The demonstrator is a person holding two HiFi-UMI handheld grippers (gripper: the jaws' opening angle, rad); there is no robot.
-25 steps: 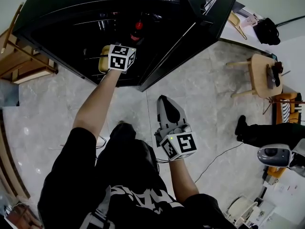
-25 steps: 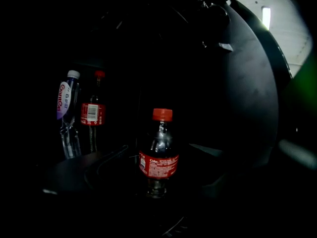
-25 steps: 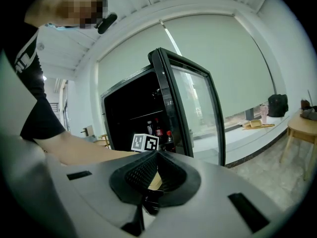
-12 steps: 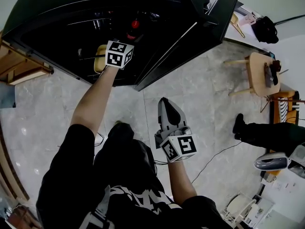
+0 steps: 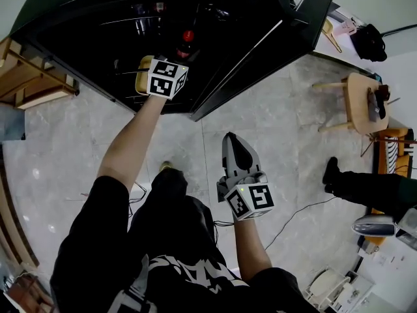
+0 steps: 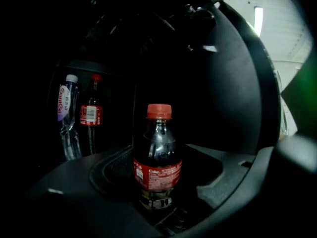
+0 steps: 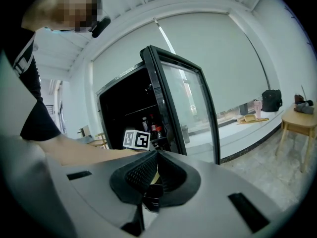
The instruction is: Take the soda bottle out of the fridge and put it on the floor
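The soda bottle (image 6: 157,157), dark cola with a red cap and red label, stands upright on a shelf inside the black fridge (image 5: 98,18). My left gripper (image 6: 161,175) reaches into the fridge with its jaws on either side of the bottle. The jaws have just been closing, but a gap still shows beside the bottle, so the gripper is open. From the head view I see its marker cube just below the bottle's red cap (image 5: 188,36). My right gripper (image 5: 230,141) hangs over the floor in front of the fridge, shut and empty.
The fridge's glass door (image 5: 306,15) stands open to the right. Deeper inside are a clear water bottle (image 6: 67,114) and another cola bottle (image 6: 91,114). A wooden shelf (image 5: 29,87) stands at the left, a wooden stool (image 5: 358,103) at the right. A person's leg (image 5: 365,182) and a cable (image 5: 293,217) are on the tiled floor.
The left gripper stays at the bottle on the fridge shelf. The right gripper hangs slightly lower. The head view has shifted a little.
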